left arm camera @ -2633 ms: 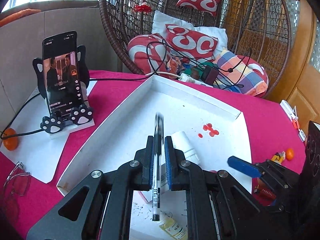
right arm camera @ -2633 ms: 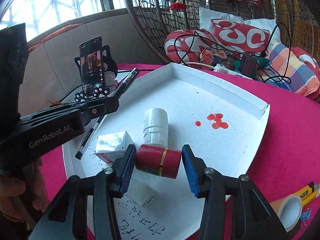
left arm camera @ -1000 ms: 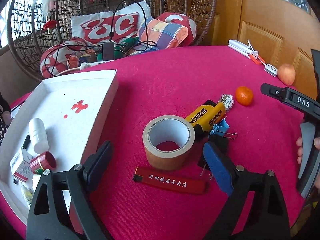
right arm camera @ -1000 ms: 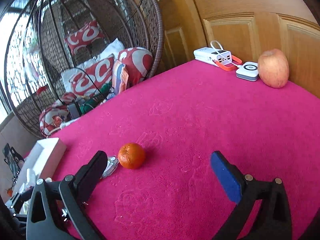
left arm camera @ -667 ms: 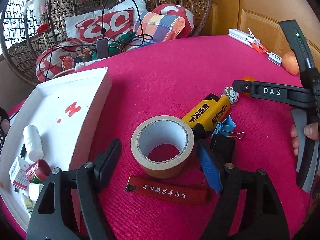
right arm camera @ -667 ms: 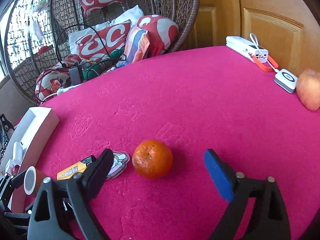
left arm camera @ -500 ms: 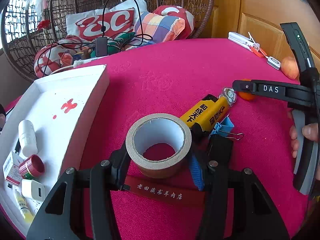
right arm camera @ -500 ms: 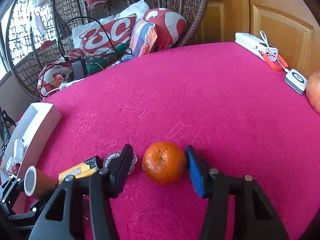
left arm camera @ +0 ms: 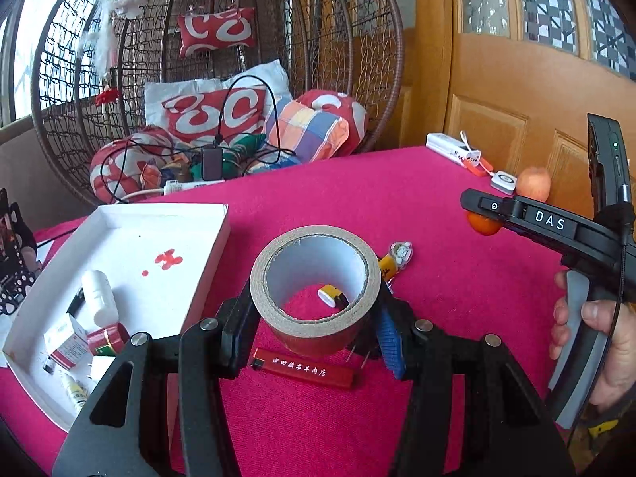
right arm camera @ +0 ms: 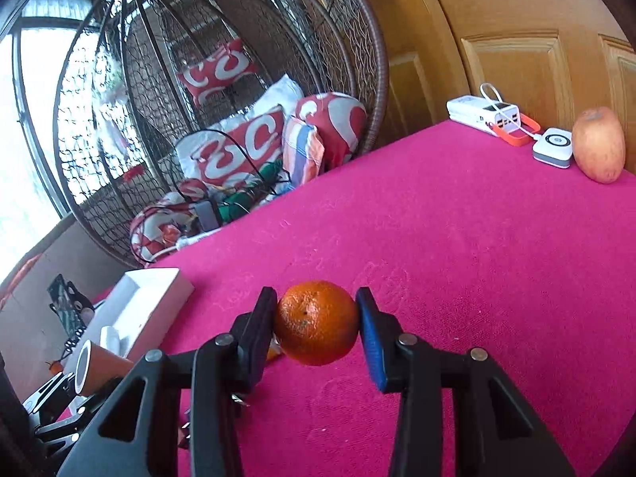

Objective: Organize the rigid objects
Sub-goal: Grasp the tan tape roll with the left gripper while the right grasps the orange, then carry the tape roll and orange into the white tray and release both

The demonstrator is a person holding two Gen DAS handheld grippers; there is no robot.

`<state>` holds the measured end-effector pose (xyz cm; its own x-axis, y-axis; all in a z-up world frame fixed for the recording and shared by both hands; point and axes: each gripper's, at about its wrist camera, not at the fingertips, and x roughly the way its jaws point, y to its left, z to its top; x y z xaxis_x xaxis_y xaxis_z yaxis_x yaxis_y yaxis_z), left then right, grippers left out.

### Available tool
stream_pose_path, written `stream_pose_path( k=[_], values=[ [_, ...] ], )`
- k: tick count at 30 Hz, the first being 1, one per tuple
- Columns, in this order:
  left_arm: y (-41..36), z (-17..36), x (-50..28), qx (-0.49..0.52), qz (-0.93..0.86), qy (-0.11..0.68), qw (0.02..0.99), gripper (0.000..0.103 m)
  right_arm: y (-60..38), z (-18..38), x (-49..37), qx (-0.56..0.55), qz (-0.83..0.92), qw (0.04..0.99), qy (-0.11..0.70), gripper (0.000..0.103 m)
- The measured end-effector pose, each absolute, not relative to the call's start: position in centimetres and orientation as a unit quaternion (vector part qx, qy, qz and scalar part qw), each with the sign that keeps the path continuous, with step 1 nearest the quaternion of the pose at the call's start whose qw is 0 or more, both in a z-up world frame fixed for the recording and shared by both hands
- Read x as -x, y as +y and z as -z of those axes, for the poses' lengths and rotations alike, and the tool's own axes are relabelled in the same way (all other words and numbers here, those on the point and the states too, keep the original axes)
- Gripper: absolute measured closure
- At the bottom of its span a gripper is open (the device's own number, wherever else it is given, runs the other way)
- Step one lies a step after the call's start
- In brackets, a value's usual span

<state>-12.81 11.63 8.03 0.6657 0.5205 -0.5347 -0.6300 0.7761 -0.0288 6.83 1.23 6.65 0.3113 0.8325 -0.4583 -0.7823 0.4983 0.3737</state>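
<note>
Wicker hanging chair [left arm camera: 222, 79] behind table, red-white cushions [left arm camera: 214, 113] inside (cables draped over them); wooden door [right arm camera: 516, 59] at right.

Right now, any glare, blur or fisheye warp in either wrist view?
Left wrist: sharp; the tape roll is crisp, the door bows at the edge. Right wrist: the window is blown out white, the orange is sharp, the corners go dark.
</note>
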Motion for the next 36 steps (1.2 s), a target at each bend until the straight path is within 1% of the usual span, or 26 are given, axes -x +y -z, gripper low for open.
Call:
stream_pose_path(
  k=[4,8,36],
  values=[
    [10.9,-9.4,13.9,0.110,-0.316,0.239,0.912,0.051,0.3,-9.3,-5.4,-0.057,-0.529,0.799,0.280,0.063],
    [10.6,-10.1,14.7,0.108,-0.320,0.228,0.913,0.051,0.3,-10.5,-3.9,-0.057,-0.549,0.791,0.265,0.063],
    [12.8,-11.3,20.2,0.140,-0.350,0.188,0.907,0.051,3.5,-11.4,1.0,-0.006,-0.595,0.761,0.259,0.063]
  ],
)
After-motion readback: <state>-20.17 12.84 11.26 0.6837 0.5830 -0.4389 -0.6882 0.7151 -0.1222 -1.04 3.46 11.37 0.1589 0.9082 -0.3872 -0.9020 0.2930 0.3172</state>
